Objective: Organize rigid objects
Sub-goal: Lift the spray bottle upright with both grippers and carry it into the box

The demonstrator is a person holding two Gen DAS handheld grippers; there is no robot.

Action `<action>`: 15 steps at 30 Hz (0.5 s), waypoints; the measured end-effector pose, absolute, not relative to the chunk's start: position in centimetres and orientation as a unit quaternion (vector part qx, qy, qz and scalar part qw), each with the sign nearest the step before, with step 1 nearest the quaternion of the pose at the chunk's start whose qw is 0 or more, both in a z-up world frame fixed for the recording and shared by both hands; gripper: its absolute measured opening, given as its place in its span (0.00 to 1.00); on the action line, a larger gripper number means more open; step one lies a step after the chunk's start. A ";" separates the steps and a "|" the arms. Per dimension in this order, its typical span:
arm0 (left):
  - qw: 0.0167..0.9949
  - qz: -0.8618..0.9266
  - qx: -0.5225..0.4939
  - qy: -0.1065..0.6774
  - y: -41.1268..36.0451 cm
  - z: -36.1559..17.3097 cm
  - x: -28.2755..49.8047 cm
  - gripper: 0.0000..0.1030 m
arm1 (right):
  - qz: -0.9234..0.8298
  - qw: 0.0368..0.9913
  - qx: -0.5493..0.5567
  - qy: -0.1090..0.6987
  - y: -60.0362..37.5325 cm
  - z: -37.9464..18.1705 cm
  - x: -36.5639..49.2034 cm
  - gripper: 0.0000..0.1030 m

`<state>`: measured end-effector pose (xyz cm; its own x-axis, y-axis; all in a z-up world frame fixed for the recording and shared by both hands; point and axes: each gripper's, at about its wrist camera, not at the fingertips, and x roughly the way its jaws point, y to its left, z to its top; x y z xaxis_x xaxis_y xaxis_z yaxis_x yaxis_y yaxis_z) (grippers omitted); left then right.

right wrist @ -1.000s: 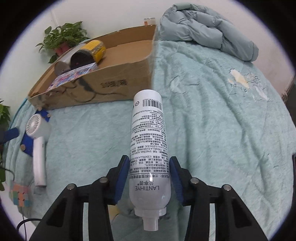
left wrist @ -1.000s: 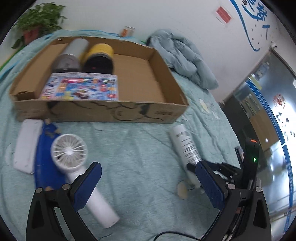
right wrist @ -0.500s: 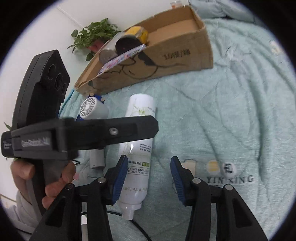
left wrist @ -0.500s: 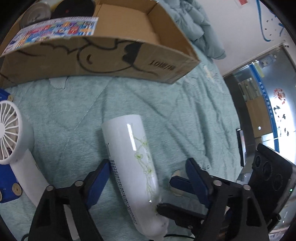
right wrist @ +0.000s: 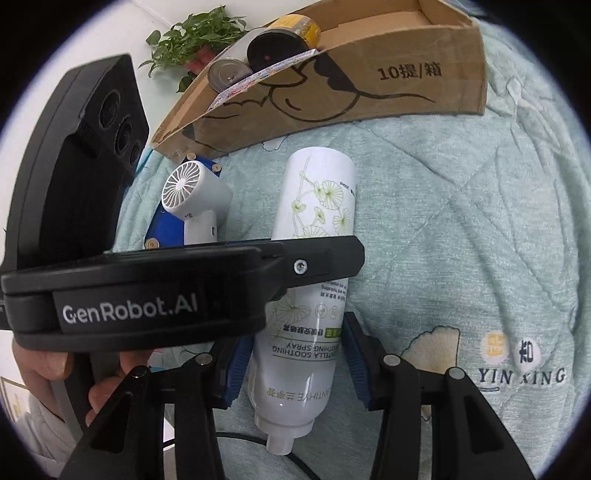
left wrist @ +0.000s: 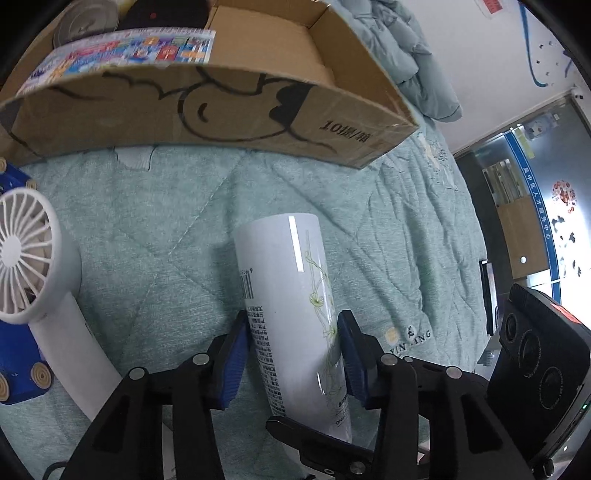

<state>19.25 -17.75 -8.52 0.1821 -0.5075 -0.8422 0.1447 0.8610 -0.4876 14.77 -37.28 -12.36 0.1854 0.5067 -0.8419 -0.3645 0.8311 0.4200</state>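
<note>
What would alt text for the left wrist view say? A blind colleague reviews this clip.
The left gripper is closing its blue pads around a white spray bottle lying on a green quilt. A white handheld fan lies left; a cardboard box sits behind.

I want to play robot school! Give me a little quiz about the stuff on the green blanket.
1. Which thing sits between the pads of the right gripper? A) a cup B) the white spray bottle C) a book
2. True or false: the white handheld fan is inside the cardboard box.
3. Fill in: the yellow can lies in the ___.

Key
1. B
2. False: it lies on the blanket, outside the box.
3. cardboard box
</note>
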 end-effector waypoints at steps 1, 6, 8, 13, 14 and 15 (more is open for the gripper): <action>0.758 -0.218 -0.149 0.596 -17.7 -8.0 19.2 0.42 | 0.281 0.772 0.058 0.567 -37.1 -12.1 14.7 0.45; 0.788 -0.237 -0.140 0.550 -17.5 -3.2 19.3 0.40 | 0.279 0.799 0.054 0.530 -37.4 -9.4 15.1 0.43; 0.803 -0.245 -0.129 0.528 -17.5 -1.1 19.5 0.40 | 0.279 0.811 0.054 0.512 -37.3 -7.9 15.6 0.43; 0.830 -0.256 -0.112 0.484 -17.2 3.4 20.6 0.40 | 0.284 0.836 0.040 0.468 -37.0 -4.4 16.5 0.42; 0.834 -0.258 -0.110 0.476 -17.1 4.2 20.9 0.40 | 0.286 0.840 0.037 0.460 -36.9 -3.6 16.8 0.42; 0.838 -0.260 -0.107 0.468 -17.0 5.2 21.4 0.40 | 0.286 0.844 0.034 0.453 -36.8 -2.8 17.1 0.42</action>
<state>21.35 -17.04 5.21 0.4269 -0.5362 -0.7282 0.3362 0.8416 -0.4226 17.14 -36.80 -2.83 0.4262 0.5138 -0.7446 -0.4523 0.8338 0.3164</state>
